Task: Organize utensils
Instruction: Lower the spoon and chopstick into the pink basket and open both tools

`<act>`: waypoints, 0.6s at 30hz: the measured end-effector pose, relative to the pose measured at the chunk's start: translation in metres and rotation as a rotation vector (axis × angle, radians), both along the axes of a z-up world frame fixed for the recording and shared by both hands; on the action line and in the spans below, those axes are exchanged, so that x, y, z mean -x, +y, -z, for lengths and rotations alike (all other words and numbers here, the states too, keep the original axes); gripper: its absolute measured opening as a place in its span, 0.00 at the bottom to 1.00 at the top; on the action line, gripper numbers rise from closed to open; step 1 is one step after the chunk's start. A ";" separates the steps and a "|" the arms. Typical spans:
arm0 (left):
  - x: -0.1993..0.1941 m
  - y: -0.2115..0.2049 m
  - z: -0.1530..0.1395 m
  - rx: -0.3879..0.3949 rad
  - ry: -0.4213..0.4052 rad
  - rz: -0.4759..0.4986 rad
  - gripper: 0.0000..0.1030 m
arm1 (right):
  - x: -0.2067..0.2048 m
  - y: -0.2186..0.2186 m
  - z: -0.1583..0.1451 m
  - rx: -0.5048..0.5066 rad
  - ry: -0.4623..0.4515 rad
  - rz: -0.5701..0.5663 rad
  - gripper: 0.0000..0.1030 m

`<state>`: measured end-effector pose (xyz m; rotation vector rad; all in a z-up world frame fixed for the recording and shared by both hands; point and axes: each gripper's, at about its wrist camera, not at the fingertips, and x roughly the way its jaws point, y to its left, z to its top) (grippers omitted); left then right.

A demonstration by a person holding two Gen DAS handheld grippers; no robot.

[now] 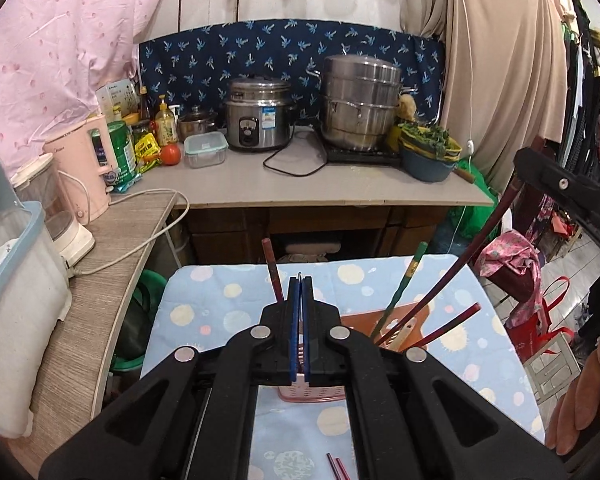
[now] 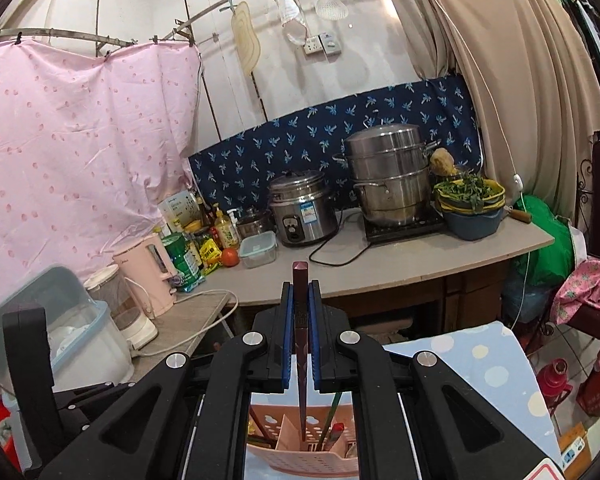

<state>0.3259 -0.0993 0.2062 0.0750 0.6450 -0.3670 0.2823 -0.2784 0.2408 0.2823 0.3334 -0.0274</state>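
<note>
A dark red chopstick (image 2: 301,344) is clamped upright in the right gripper (image 2: 301,300), its tip inside the pink basket (image 2: 312,460). Above the basket, the left gripper (image 1: 300,284) is pressed together, nothing held.

A stainless rice cooker (image 1: 259,120) sits on the grey counter (image 1: 320,188) against a navy leaf-print cloth (image 1: 260,52). Right of it, a stacked steel steamer pot (image 1: 360,104) stands on a black hob (image 1: 364,155), beside a blue basin of greens (image 1: 428,146). To the left are a tomato (image 1: 171,154), a clear lidded container (image 1: 205,149), a yellow bottle (image 1: 165,122) and a pink kettle (image 1: 86,160). A pink sheet (image 2: 80,152) hangs on the left, and beige curtains (image 2: 512,72) on the right.
</note>
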 end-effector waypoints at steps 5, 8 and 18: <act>-0.009 -0.004 0.018 -0.015 0.031 0.001 0.01 | -0.014 0.003 0.031 0.009 0.076 -0.011 0.07; -0.014 -0.007 0.025 -0.019 0.049 -0.003 0.01 | -0.019 0.006 0.045 0.018 0.109 -0.017 0.07; -0.017 -0.006 0.033 0.003 0.058 -0.012 0.02 | -0.021 0.008 0.063 0.021 0.156 -0.028 0.10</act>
